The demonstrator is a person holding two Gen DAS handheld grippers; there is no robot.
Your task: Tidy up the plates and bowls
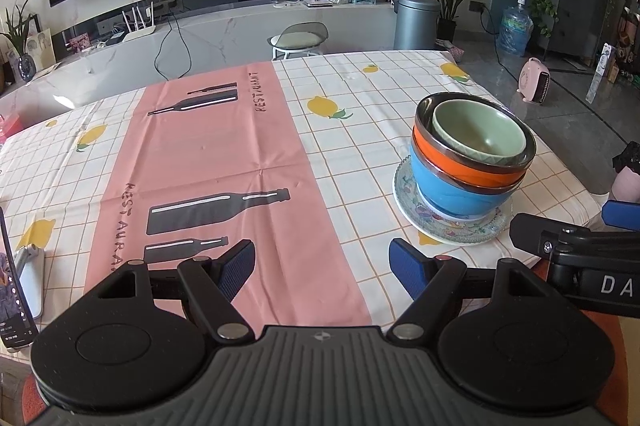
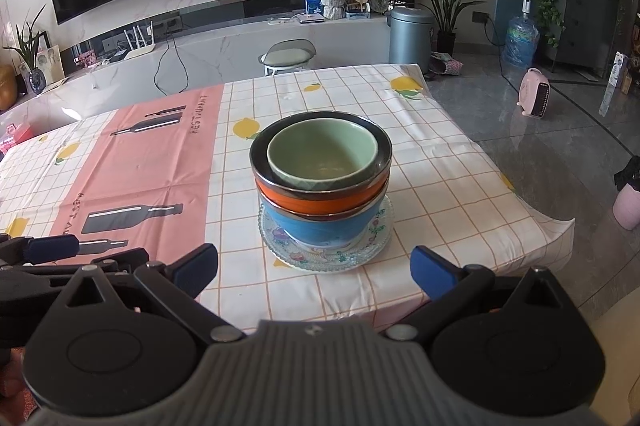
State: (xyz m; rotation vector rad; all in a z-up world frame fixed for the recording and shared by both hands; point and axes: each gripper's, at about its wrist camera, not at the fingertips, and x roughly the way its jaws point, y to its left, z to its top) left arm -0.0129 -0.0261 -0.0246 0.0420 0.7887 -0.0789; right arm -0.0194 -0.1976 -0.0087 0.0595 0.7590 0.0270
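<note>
A stack stands on the table's right side: a patterned glass plate (image 2: 326,258) at the bottom, a blue bowl (image 2: 324,228) on it, an orange bowl (image 2: 320,200) with a metal rim inside that, and a green bowl (image 2: 322,154) on top. The same stack shows at the right of the left wrist view, with its green bowl (image 1: 478,134), orange bowl (image 1: 468,166), blue bowl (image 1: 452,192) and plate (image 1: 452,228). My right gripper (image 2: 314,268) is open and empty, just short of the plate. My left gripper (image 1: 322,266) is open and empty over the pink cloth, left of the stack.
The table (image 1: 224,154) wears a checked lemon cloth with a pink strip. A phone on a stand (image 1: 16,282) is at the near left edge. A stool (image 2: 286,60) stands behind the table. The table's right edge (image 2: 532,202) drops to the floor.
</note>
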